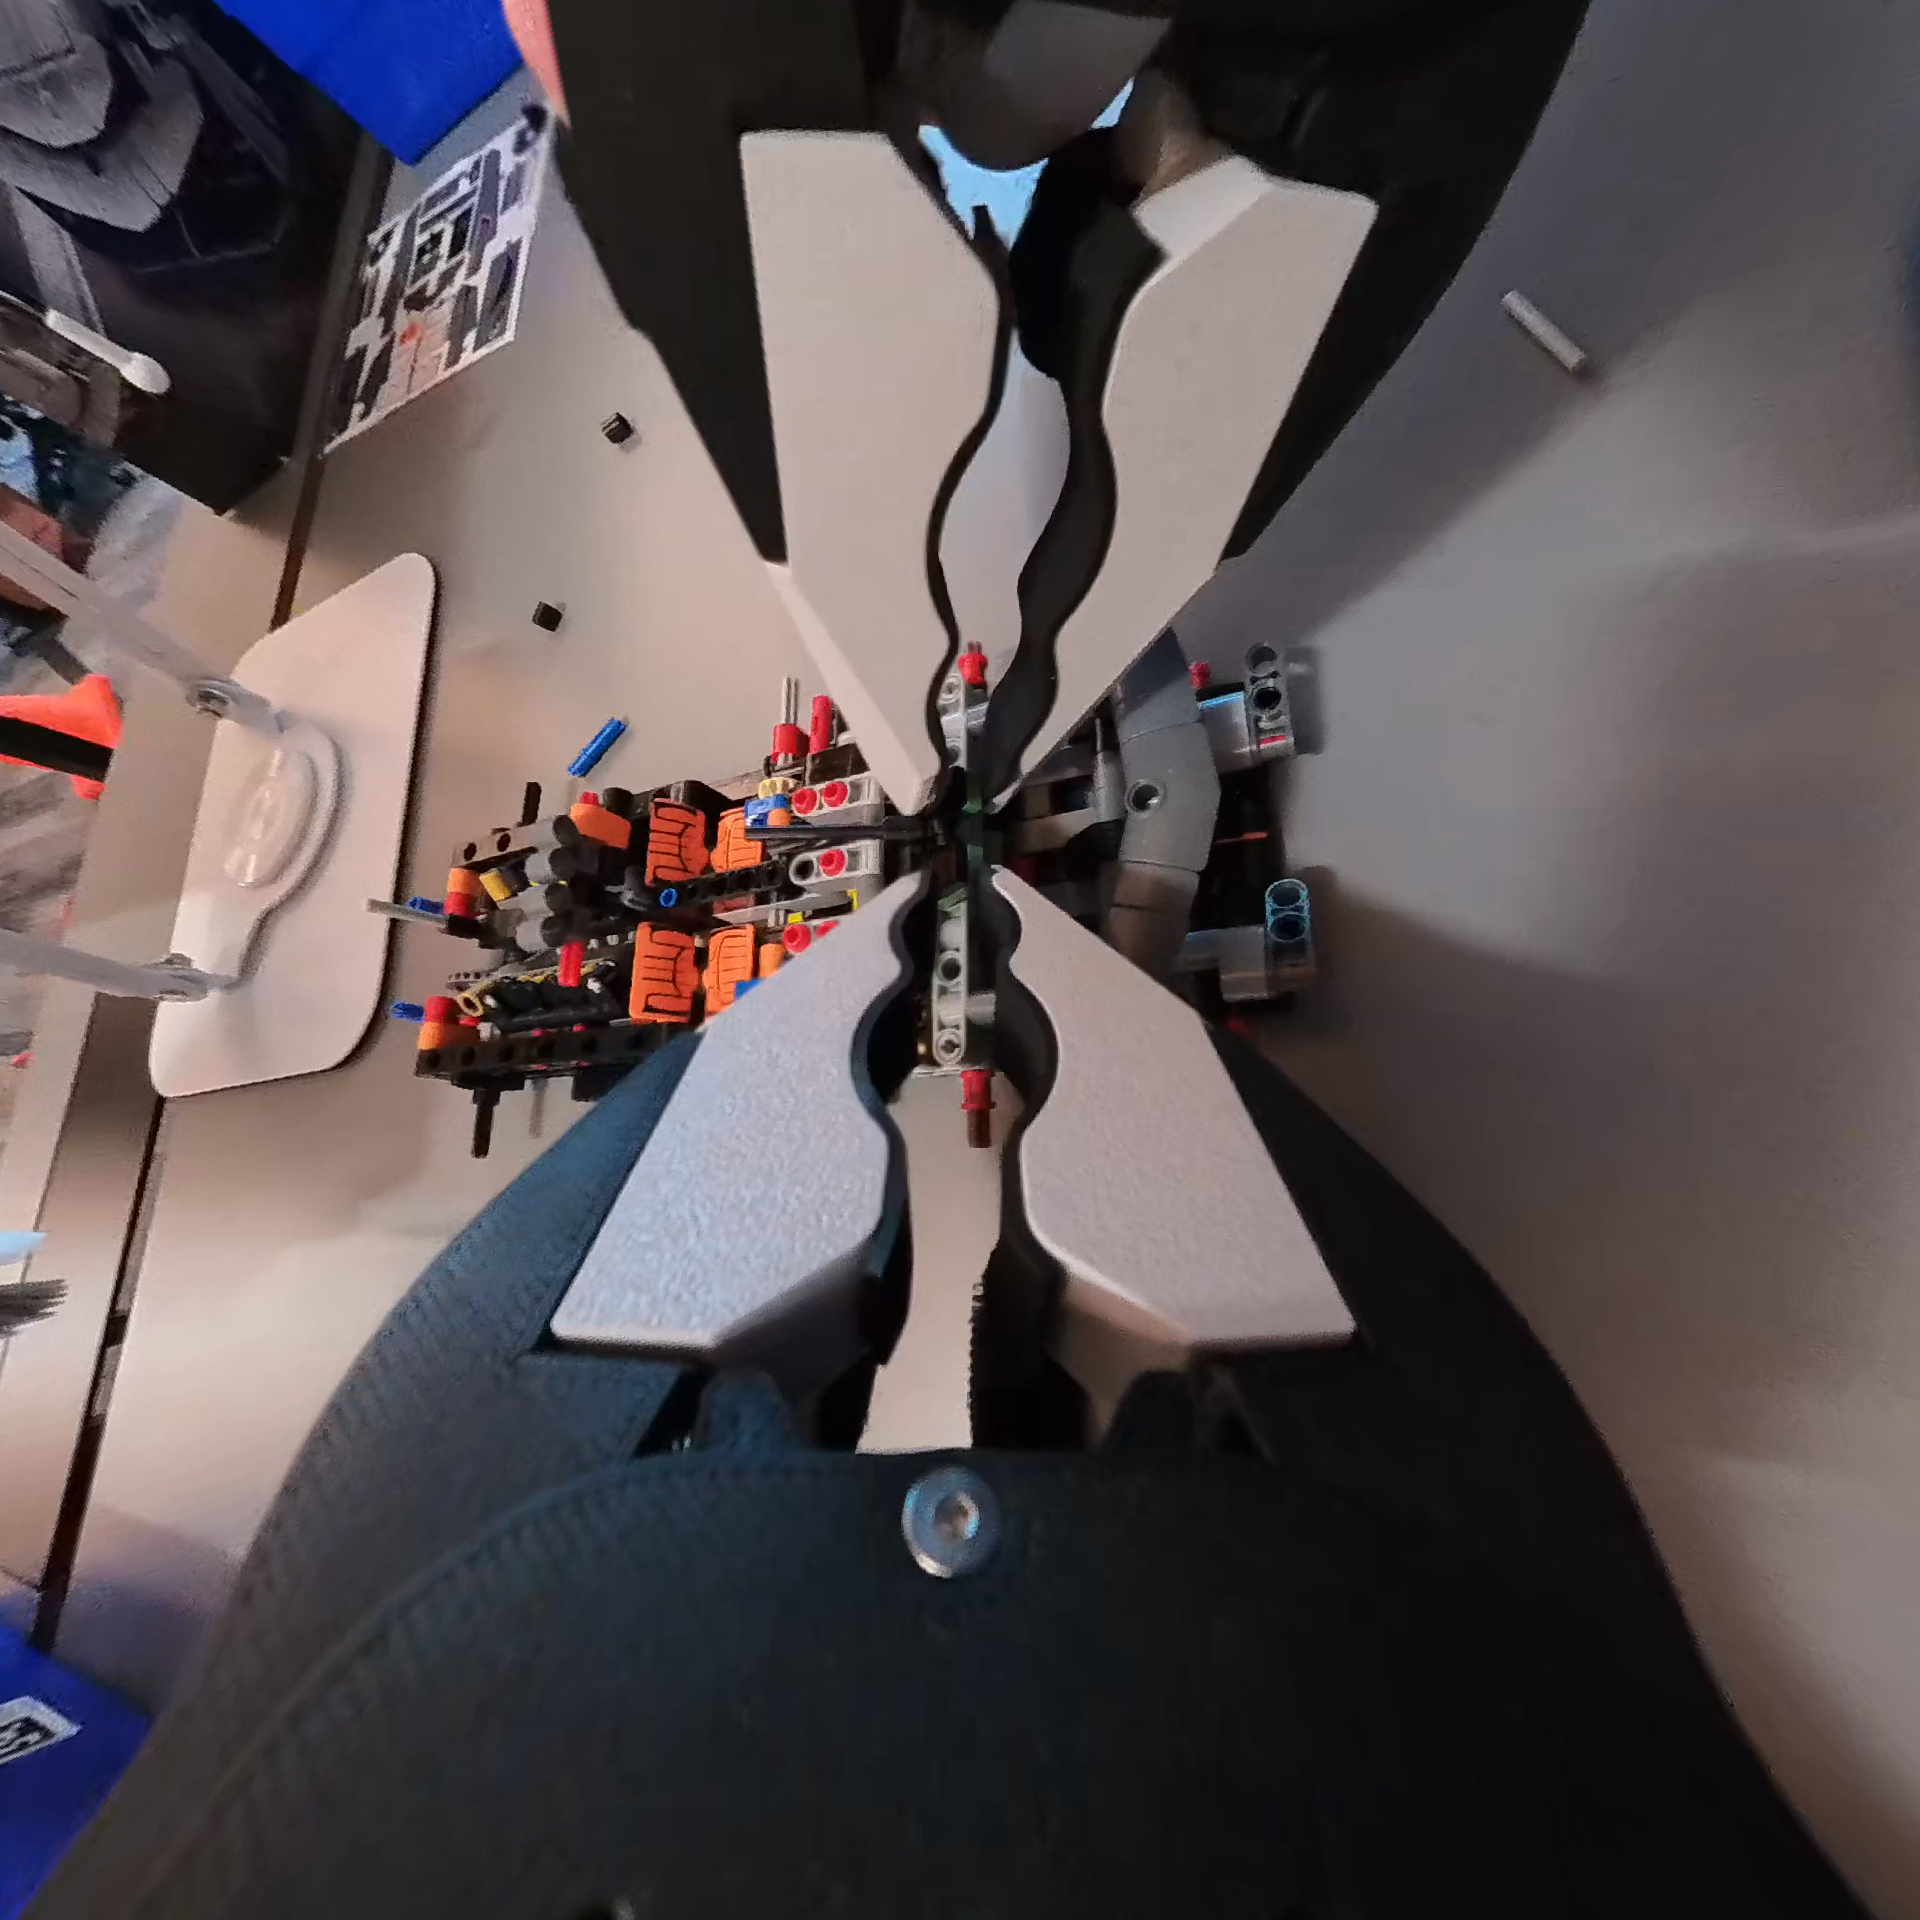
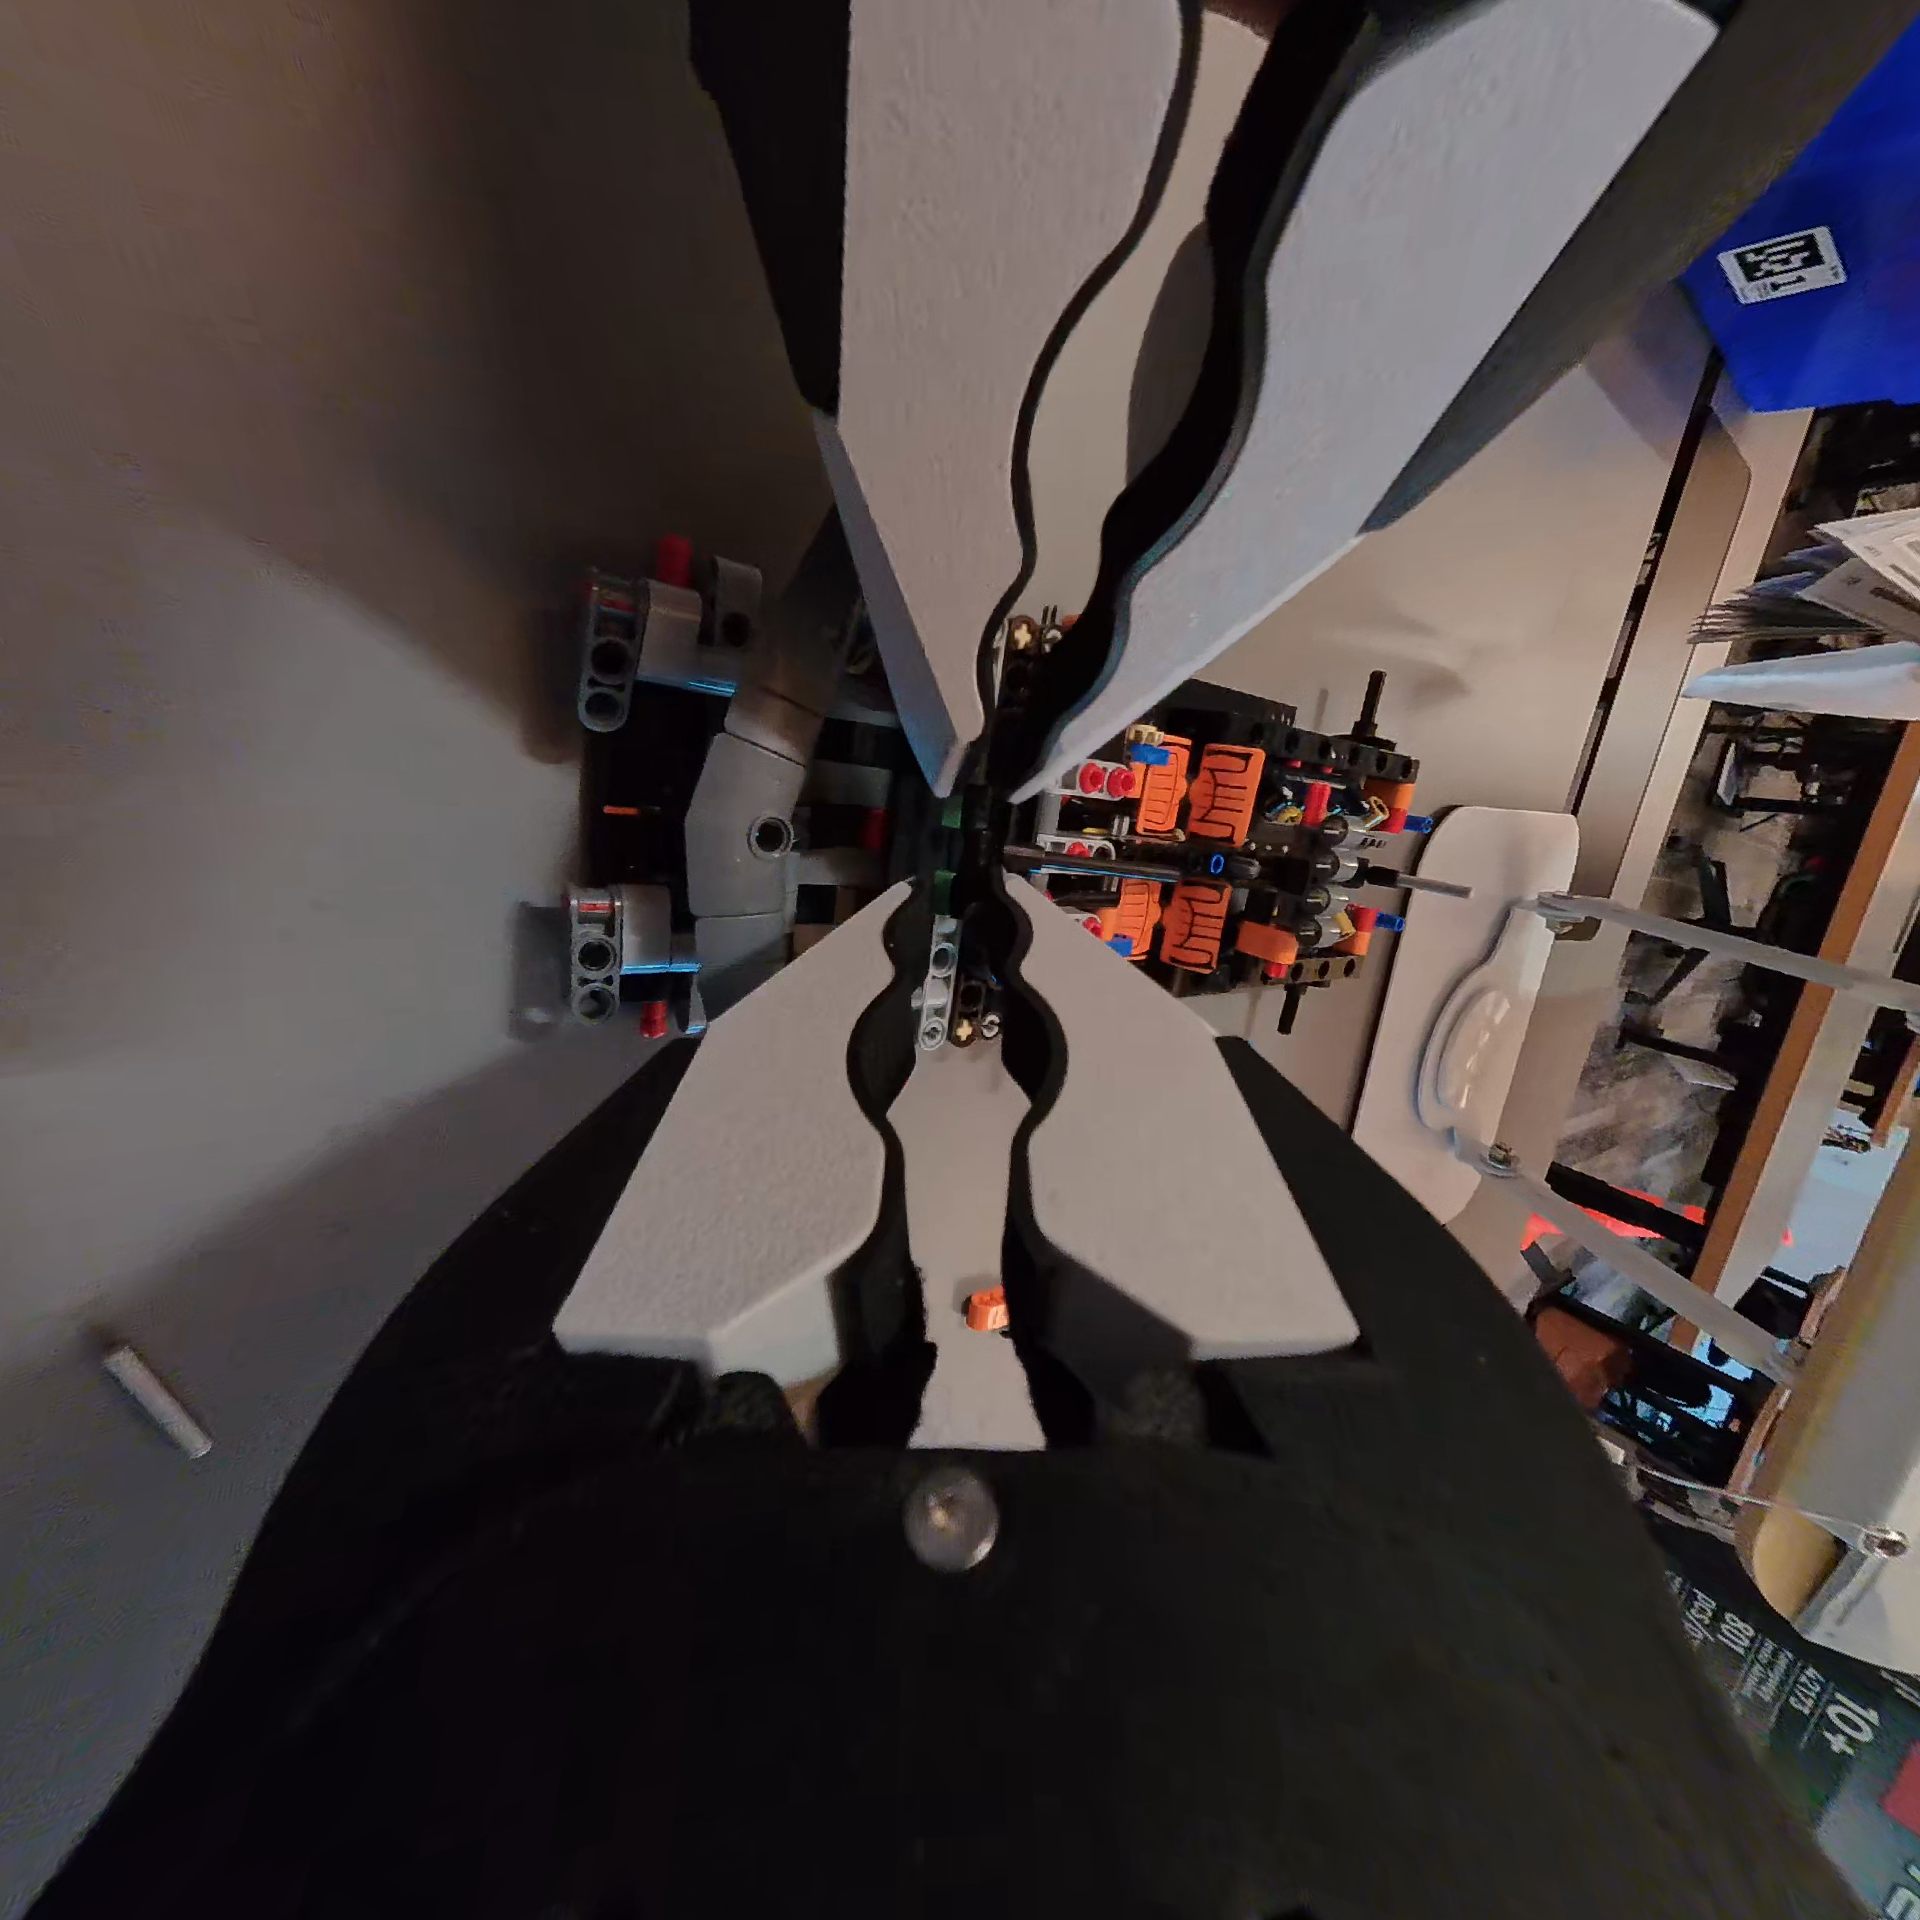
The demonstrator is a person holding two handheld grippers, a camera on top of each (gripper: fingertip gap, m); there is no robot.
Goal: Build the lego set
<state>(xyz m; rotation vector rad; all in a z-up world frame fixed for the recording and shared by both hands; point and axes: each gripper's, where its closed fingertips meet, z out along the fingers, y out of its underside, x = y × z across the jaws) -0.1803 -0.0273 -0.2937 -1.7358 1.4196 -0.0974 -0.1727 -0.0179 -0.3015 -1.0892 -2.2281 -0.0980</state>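
The half-built lego model (image 1: 665, 894) lies on the desk (image 1: 1558, 935) at the centre of both views. The left tool (image 1: 956, 842) and the right tool (image 2: 961, 847) meet tip to tip over its middle, each nearly pressed together; what they pinch there I cannot tell. It seems a small part is being seated. The next move needs a straight, gentle push without shifting the model.

A pale table (image 1: 1558, 831) carries the lego model (image 1: 675, 894) centrally, a grey pin (image 1: 1545, 330) at two o'clock, and a sticker sheet (image 1: 442, 275) at eleven.
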